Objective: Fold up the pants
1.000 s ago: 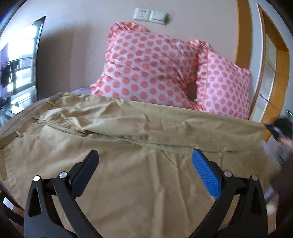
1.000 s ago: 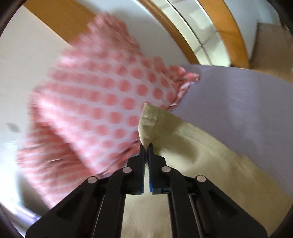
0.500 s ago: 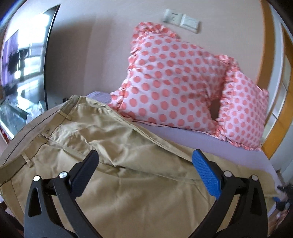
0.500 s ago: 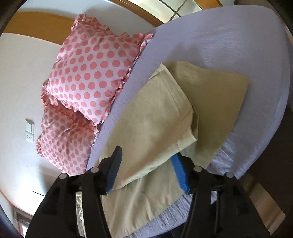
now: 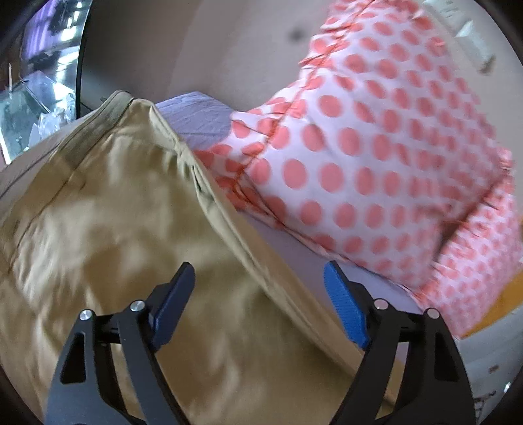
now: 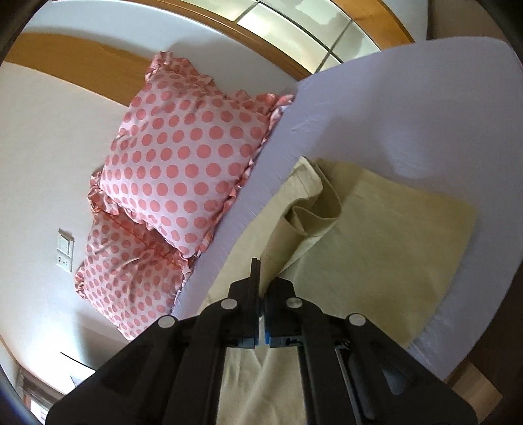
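Khaki pants [image 5: 137,248] fill the lower left and centre of the left wrist frame, spread on a lilac bedsheet [image 5: 196,117]; the waistband end runs up toward the upper left, and one long edge of the fabric cuts diagonally from top centre down to the lower right. View is motion-blurred. Left gripper [image 5: 261,304] sits at the bottom of the frame above the pants, jaws wide apart, nothing between the blue pads [image 5: 346,310]; cannot tell if the tips touch the cloth. Polka-dot pillow [image 5: 369,140], pink with coral dots, takes up the right and upper right, resting on the sheet just beside the pants edge. A wall switch plate [image 5: 470,42] is at the far upper right, a dark-framed window or mirror [image 5: 42,59] at upper left. In the right wrist frame the right gripper [image 6: 261,294] is at bottom centre, jaws closed to a thin slit pinching a fold of the pants [image 6: 376,255]; a pulled-up ridge of cloth rises from the tips toward frame centre, with a loose curl of fabric above it. The rest of the pants lies flat in the centre right on the bedsheet [image 6: 376,108]. Two polka-dot pillows [image 6: 183,170] are stacked at left centre against the white wall, a switch plate [image 6: 64,250] at left, a wooden window frame [image 6: 228,19] across the top.
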A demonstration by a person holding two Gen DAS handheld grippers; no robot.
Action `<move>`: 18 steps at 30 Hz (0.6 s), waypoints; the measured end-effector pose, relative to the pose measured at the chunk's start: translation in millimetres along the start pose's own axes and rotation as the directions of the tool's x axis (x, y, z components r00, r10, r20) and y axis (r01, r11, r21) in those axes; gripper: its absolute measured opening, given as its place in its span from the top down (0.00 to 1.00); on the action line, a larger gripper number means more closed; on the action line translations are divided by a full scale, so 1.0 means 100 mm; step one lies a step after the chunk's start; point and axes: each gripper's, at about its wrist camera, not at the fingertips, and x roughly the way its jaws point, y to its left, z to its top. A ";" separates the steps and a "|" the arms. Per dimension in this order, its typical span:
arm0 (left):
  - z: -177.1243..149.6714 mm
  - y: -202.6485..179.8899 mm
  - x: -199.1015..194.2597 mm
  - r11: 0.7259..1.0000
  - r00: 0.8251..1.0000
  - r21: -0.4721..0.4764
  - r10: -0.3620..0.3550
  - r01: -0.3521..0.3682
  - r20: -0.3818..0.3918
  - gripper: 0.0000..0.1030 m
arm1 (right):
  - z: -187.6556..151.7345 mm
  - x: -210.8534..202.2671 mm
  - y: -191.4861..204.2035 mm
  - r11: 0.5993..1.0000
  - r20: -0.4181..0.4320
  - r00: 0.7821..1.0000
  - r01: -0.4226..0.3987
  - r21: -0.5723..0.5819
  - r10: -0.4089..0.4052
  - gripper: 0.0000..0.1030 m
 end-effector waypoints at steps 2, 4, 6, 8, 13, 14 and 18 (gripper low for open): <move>0.15 0.07 0.27 0.999 0.999 -0.037 0.038 -0.040 -0.037 0.42 | 0.02 -0.01 0.03 1.000 0.002 1.000 0.001 -0.008 -0.001 0.98; 0.19 0.20 0.45 0.996 0.995 -0.086 0.028 -0.036 -0.093 0.85 | 0.05 0.01 0.03 1.000 0.006 1.000 -0.002 -0.006 0.002 0.98; 0.16 0.27 0.44 0.993 0.995 -0.120 0.001 -0.013 -0.099 0.95 | 0.08 0.03 0.05 1.000 0.012 1.000 -0.014 0.004 0.014 0.98; 0.08 0.25 0.12 0.997 0.999 -0.080 -0.019 0.016 -0.037 0.96 | 0.14 0.01 0.10 1.000 0.030 0.999 -0.017 -0.006 0.017 0.98; -0.53 0.47 -1.25 0.992 0.983 0.029 -0.126 0.123 0.134 0.95 | 0.28 -0.37 0.15 0.998 0.119 0.992 -0.045 -0.033 0.048 0.98; -0.68 0.55 -1.42 0.991 0.981 0.037 -0.129 0.125 0.145 0.94 | 0.27 -0.45 0.13 0.999 0.127 0.991 -0.036 -0.038 0.041 0.98; -1.41 0.99 -1.90 0.995 0.986 0.001 -0.102 0.103 0.134 0.93 | 0.18 -0.57 -0.10 0.999 0.111 0.993 0.042 -0.032 -0.038 0.98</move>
